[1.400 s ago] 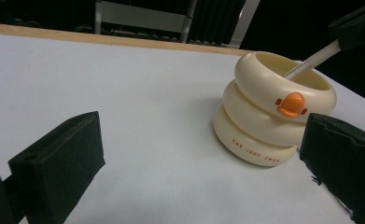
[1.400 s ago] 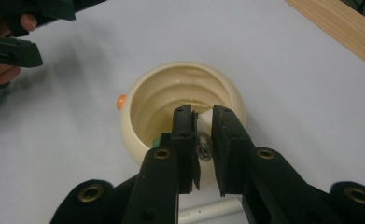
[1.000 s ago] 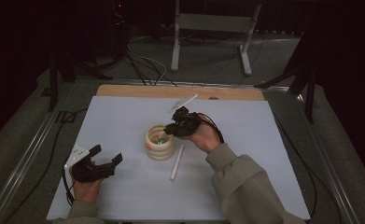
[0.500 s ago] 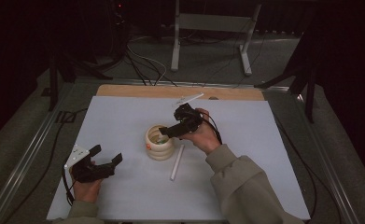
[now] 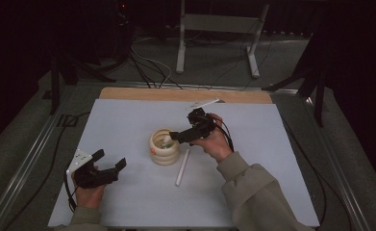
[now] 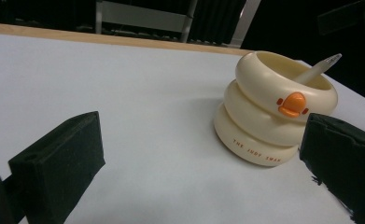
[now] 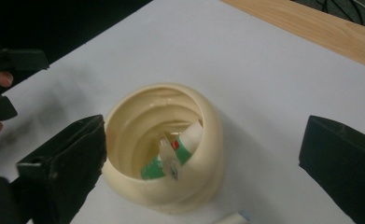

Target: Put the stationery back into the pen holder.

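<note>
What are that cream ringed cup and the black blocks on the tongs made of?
The cup looks like moulded plastic or glazed ceramic, I can't tell which: smooth, slightly glossy, soft highlights on its rings, an orange beak badge and printed lettering. The pads on the left tongs look like matte black foam or soft rubber: dull, with a slightly ragged edge.

The right claw (image 5: 178, 136) hangs just above the cream cup (image 5: 164, 147), at its rim on the side away from the left hand. Its two black jaws have just been opening and now stand wide apart, with nothing pressed between them. The right hand (image 5: 213, 142) holds it tilted down toward the cup, and the sleeved forearm runs back to the near edge. The left claw (image 5: 112, 165) sits low, well apart from the cup, pointing at it. Its jaws are wide apart and hold nothing. The left hand (image 5: 90, 192) grips it from behind.
</note>
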Action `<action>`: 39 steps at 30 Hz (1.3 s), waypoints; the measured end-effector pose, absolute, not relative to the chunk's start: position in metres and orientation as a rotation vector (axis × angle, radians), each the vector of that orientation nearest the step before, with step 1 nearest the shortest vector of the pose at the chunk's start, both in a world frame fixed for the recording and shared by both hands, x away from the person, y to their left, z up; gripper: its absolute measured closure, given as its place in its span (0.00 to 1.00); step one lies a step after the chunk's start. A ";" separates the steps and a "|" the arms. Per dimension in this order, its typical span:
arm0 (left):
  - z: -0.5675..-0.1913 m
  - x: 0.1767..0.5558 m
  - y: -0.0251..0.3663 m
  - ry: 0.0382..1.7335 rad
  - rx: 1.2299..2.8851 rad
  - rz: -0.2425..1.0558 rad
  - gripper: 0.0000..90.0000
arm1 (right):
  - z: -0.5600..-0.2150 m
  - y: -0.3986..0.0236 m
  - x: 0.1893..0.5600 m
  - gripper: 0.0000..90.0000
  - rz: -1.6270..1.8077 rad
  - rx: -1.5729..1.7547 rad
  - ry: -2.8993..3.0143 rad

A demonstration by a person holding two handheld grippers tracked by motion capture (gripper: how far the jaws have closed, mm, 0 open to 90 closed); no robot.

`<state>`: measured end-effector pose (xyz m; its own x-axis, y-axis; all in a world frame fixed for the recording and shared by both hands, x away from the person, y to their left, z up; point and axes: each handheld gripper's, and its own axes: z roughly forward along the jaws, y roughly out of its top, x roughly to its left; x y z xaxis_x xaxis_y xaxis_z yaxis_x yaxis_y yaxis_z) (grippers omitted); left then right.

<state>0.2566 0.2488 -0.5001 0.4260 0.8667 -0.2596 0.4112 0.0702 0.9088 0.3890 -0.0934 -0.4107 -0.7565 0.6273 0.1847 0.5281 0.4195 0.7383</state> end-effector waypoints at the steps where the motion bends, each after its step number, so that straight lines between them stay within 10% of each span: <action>1: -0.500 0.257 0.249 1.171 1.541 0.500 0.00 | -0.411 -0.094 0.388 0.01 1.253 1.044 2.539; 39: -0.501 0.257 0.247 1.170 1.550 0.501 0.00 | -0.465 -0.106 0.359 0.01 1.062 1.134 2.575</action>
